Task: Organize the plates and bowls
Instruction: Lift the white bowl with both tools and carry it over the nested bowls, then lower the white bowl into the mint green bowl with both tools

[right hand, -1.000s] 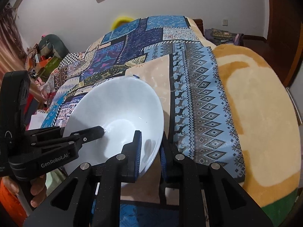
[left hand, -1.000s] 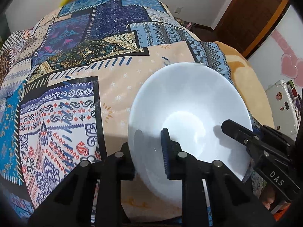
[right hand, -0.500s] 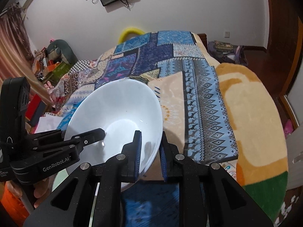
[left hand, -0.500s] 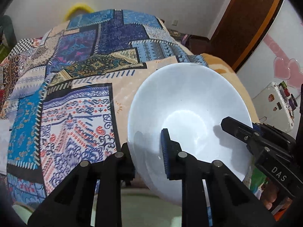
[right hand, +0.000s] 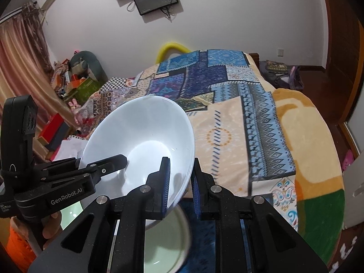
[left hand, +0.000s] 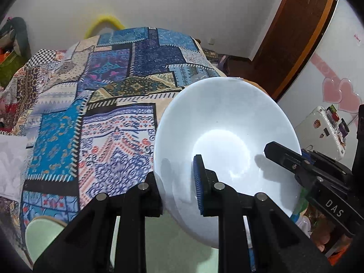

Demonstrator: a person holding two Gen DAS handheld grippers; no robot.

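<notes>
Right gripper clamped on white bowl rim, one pad inside, one outside. Left gripper grips opposite rim. Bowl tilted above pale green plate, patchwork bedspread behind.

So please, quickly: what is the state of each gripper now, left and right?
Left gripper: shut on the white bowl, jaws pinching its rim.
Right gripper: shut on the same white bowl, at the opposite rim.

A bed carries a patchwork quilt and a tan blanket.
</notes>
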